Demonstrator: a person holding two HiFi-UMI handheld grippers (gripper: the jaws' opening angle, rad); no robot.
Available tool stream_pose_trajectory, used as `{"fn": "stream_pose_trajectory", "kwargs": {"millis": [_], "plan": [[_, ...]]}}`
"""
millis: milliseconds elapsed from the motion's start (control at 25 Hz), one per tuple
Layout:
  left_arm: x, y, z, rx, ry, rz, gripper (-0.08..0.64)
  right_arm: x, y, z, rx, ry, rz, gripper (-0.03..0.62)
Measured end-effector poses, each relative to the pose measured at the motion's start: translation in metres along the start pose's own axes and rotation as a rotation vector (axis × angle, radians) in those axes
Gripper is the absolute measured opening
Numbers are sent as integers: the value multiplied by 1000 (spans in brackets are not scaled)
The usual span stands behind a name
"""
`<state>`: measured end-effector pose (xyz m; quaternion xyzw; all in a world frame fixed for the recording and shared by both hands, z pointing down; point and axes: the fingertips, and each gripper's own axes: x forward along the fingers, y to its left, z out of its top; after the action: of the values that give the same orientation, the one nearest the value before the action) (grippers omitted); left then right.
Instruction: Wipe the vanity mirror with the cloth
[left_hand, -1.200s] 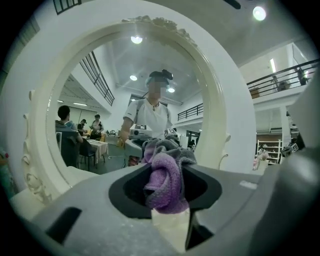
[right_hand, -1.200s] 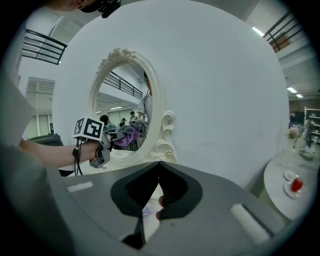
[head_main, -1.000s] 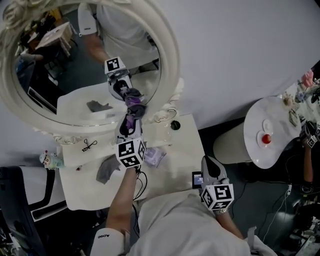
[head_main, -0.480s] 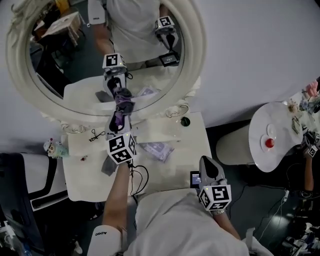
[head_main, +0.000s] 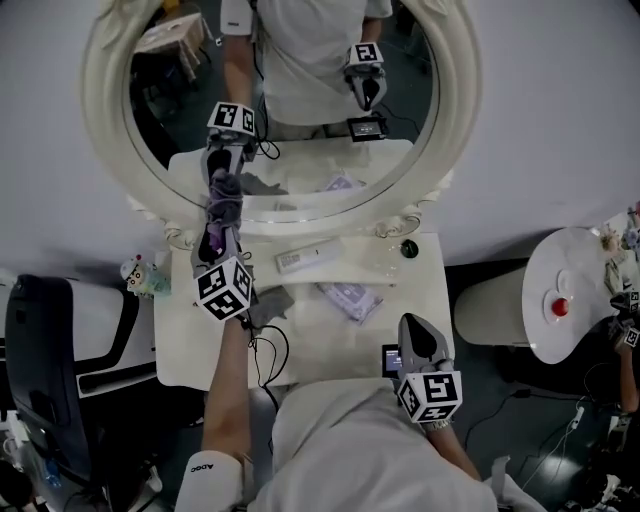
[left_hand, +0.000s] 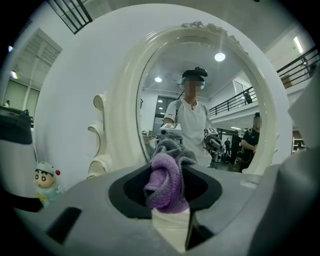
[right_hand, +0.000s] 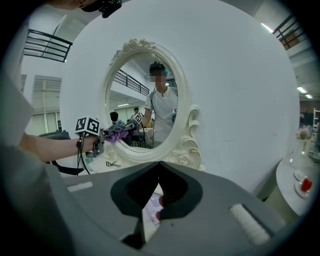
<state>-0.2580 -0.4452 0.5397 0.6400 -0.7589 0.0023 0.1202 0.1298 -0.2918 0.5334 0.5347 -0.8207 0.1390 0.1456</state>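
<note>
**A:** Where is the cloth?

**B:** In the left gripper view, the left claw (left_hand: 169, 192) is clenched on the cloth (left_hand: 164, 180). It is a purple and grey wad bulging from between the jaws, with the mirror (left_hand: 130, 100) right ahead. The claw's own grey housing cuts off everything below.

**A:** And from the head?

**B:** There the left claw reaches over the white worktop (head_main: 425, 290) to the lower left of the glass, where the wad meets its reflection. The exact contact spot sits behind the claw, so I cannot make it out. Only this view shows a purple packet (head_main: 350, 297) lying on the worktop and a grey rag (head_main: 268, 303) beside the marker cube.

**A:** The right claw?

**B:** Its own view shows the right claw (right_hand: 159, 172) with its jaws together on nothing. From the head it hangs low by the person's torso, well apart from the mirror. Its view alone gives a side look at the left claw up against the glass.

**A:** Anything else?

**B:** A toy figure (left_hand: 45, 181) stands beside the mirror frame. A round side table (head_main: 590, 270) is cut off at the right edge, and the things on it are too small to tell.
</note>
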Motion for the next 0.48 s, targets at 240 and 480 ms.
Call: {"fn": "stream_pose_trajectory", "kwargs": {"millis": [240, 480], "plan": [[-8, -25, 0, -12, -25, -66, 150, -3, -4, -4, -1, 9, 9, 8], [-11, -138, -29, 41, -5, -259, 150, -10, -40, -9, 3, 11, -18, 8]]}}
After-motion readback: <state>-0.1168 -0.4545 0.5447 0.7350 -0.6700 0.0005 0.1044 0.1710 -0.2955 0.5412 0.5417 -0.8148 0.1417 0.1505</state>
